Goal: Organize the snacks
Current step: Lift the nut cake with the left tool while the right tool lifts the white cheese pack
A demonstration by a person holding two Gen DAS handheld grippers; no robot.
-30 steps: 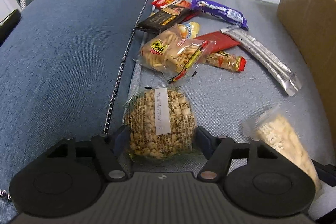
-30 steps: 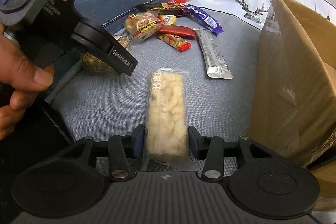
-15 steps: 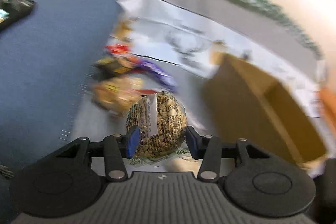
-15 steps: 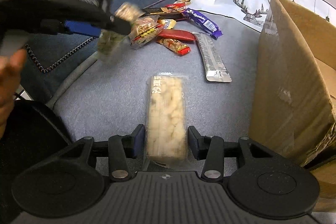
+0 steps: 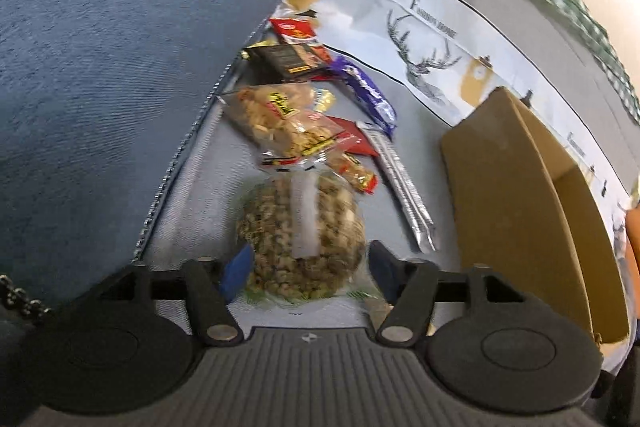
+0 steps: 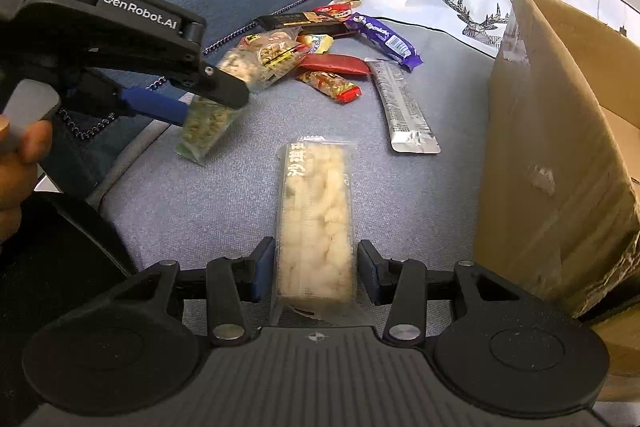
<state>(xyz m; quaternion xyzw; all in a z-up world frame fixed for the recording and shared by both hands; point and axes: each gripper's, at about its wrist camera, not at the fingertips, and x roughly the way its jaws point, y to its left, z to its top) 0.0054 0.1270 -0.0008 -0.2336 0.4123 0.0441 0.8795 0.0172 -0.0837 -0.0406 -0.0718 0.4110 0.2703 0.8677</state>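
The left gripper, jaws opening, straddled the round nut pack (seemingly released short of the box); the right gripper stood narrow around the rice bar, pads apart from it.

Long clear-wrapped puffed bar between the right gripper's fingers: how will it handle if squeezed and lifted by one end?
The puffed bar looks like loosely bound pale chunks, so probably light, and likely to crumble under a hard squeeze. Its glossy clear wrap may slip on the pads. It is long, and the right gripper straddles only its near end, so the far end will probably droop or swing.
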